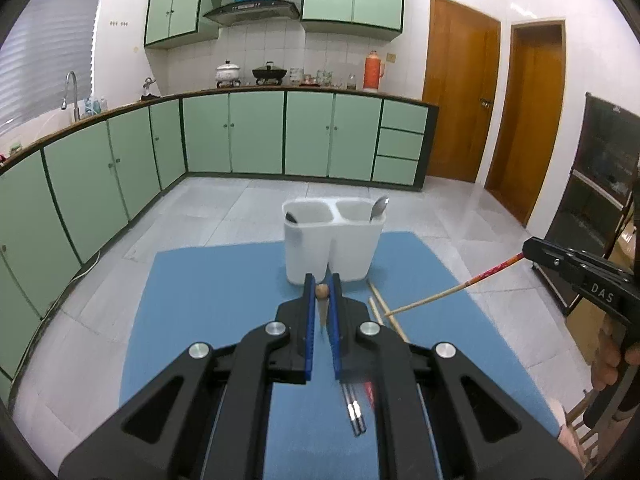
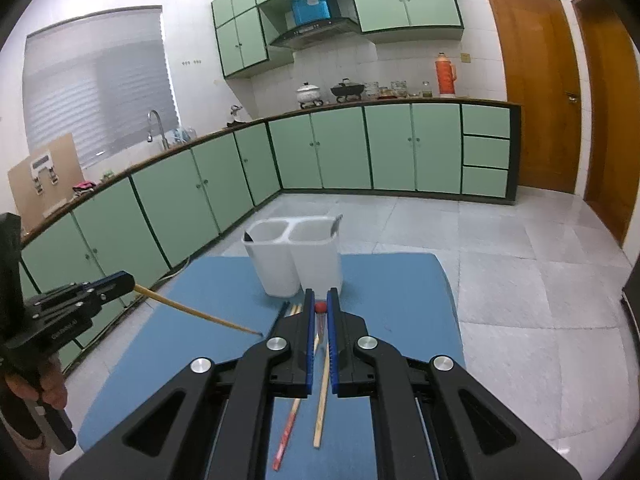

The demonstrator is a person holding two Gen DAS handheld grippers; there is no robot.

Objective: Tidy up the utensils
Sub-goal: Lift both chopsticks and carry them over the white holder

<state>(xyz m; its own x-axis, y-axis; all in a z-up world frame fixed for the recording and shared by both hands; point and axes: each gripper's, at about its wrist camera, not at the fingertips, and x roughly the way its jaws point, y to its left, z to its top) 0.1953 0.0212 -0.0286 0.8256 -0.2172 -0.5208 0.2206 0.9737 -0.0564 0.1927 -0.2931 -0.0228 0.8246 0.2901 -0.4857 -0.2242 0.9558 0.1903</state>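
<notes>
A white two-compartment utensil holder (image 1: 333, 246) stands at the far edge of a blue mat (image 1: 224, 292); it also shows in the right wrist view (image 2: 298, 262). A metal spoon (image 1: 379, 207) leans in its right compartment, and a dark utensil tip (image 1: 291, 217) shows in the left one. My left gripper (image 1: 322, 290) is shut on a plain wooden chopstick (image 2: 192, 312), tip down toward the mat. My right gripper (image 2: 319, 306) is shut on a red-ended chopstick (image 1: 452, 291), slanting down to the mat. Loose wooden chopsticks (image 1: 384, 312) and metal chopsticks (image 1: 354, 410) lie on the mat.
Below the right gripper lie a red-handled chopstick (image 2: 288, 426) and a plain wooden one (image 2: 323, 392). Green cabinets (image 1: 248, 136) run along the left and back. Wooden doors (image 1: 460, 92) stand at the right. A dark shelf unit (image 1: 592, 200) stands at far right.
</notes>
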